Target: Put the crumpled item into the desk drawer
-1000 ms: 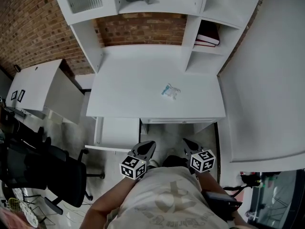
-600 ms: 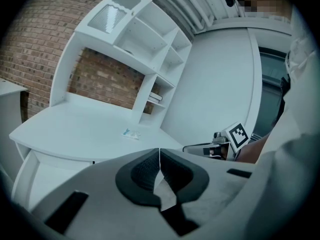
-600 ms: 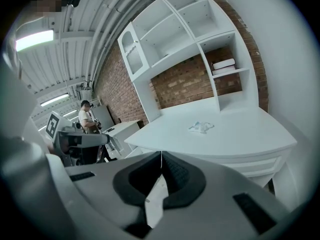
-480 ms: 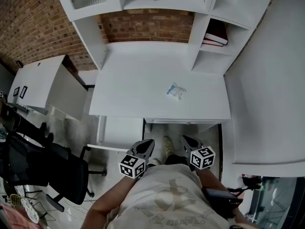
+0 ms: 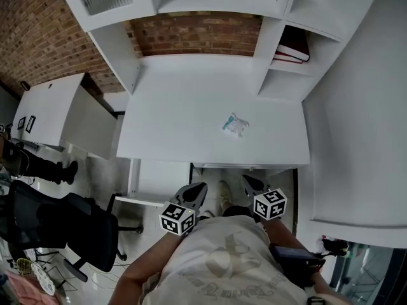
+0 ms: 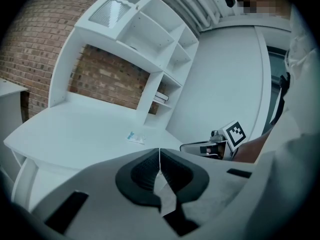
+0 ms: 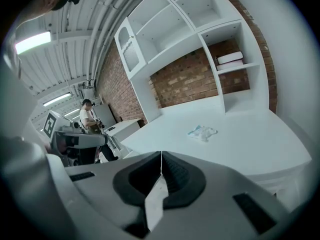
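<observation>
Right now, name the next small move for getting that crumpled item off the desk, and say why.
Probably carry the right claw forward toward the crumpled item and open it. It and the left claw are shut and empty, short of the desk edge; the item lies nearer the right one.

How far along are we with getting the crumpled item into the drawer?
Nothing looks done yet: the crumpled item lies on the desk. Nothing is in hand: the left hand-held gripper and right hand-held gripper are shut, empty, short of the desk. Left: grasping and stowing it.
</observation>
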The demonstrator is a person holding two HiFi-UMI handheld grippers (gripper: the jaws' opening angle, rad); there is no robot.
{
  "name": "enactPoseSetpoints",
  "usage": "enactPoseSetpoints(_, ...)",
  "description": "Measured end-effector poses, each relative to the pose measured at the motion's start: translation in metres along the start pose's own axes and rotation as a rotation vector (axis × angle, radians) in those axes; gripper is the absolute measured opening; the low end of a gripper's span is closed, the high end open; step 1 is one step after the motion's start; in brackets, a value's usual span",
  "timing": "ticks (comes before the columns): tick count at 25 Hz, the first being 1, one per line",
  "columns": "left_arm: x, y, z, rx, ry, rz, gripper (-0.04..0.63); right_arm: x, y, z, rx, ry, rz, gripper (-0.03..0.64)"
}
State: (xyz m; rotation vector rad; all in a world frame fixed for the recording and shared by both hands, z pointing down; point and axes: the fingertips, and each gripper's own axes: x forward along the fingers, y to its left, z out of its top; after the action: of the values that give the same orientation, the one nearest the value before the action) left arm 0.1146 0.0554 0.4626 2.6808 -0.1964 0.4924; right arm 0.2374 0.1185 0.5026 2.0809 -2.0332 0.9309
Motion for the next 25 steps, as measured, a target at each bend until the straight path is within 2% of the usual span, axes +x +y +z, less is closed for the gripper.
enactPoseSetpoints(16, 0.066, 0.031, 0.028, -0.026, 0.014, 0.040, 0.025, 0.047, -0.064, 0.040, -0.010, 0.032, 0.030, 0.023)
enactPoseSetpoints(25, 0.085, 0.044, 0.037, -0.028, 0.033, 0.068, 0.025, 0.077, -0.079, 0.052, -0.025, 0.061, 0.069, 0.023)
